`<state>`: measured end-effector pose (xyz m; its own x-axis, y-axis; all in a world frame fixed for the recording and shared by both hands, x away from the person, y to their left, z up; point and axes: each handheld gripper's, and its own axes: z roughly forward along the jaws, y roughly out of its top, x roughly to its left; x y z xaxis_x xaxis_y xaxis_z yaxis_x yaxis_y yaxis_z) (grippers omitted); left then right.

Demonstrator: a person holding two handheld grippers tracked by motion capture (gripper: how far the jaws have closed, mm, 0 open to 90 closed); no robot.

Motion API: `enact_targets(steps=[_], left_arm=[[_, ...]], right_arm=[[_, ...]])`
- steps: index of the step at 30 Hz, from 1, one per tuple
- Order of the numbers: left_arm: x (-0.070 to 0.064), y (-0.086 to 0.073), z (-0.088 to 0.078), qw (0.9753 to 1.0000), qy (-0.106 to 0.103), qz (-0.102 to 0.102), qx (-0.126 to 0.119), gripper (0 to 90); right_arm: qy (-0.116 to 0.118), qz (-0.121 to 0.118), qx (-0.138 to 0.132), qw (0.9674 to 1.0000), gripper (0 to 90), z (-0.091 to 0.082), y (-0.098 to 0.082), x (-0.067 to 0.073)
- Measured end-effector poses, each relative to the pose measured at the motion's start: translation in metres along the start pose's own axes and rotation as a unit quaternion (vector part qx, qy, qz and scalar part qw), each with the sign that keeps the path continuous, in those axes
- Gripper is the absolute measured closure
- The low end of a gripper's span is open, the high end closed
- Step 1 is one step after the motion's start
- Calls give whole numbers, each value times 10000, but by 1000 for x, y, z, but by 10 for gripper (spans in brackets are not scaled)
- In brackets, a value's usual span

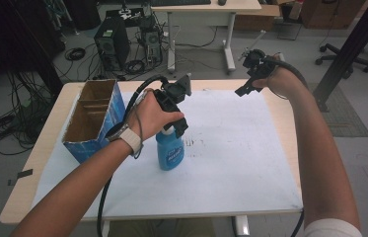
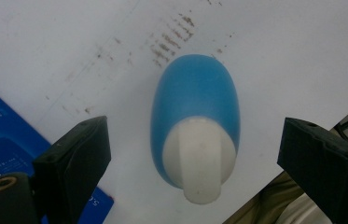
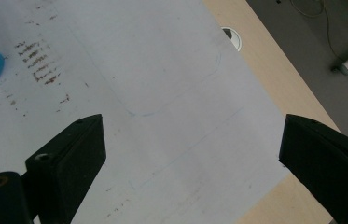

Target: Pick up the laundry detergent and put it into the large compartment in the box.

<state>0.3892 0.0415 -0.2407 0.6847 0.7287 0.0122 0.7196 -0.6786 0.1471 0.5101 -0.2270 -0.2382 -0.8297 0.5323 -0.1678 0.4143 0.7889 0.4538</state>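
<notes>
Left gripper [image 1: 180, 129] sits at centre of the high view, directly above the blue spray bottle [image 1: 169, 150]. Jaws stand wide apart in the left gripper view, one at lower left, one at lower right, with the bottle [image 2: 195, 126] between them and touching neither. Bottle stands upright on the white sheet [image 1: 231, 148]; its white cap [image 2: 199, 161] points up toward the camera. Brown smudge marks [image 2: 169, 44] on the sheet lie just above the bottle in that view.

Right gripper [image 1: 246, 89] is held in the upper right of the high view, above the far edge of the sheet, well apart from the bottle. Jaws apart, nothing between them; below them the sheet and the bare wooden table edge [image 3: 274, 88].

Open blue cardboard box [image 1: 94, 118] stands at left of the high view, near the bottle; its blue corner [image 2: 3, 149] shows at lower left of the left gripper view
</notes>
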Motion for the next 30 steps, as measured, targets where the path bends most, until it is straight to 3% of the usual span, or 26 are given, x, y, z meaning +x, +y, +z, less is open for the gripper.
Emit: enact_targets(steps=[30], left_arm=[[-1, -5, 31, 10000, 11, -14, 97, 99]], right_arm=[[46, -12, 26, 10000, 72, 4, 0, 0]])
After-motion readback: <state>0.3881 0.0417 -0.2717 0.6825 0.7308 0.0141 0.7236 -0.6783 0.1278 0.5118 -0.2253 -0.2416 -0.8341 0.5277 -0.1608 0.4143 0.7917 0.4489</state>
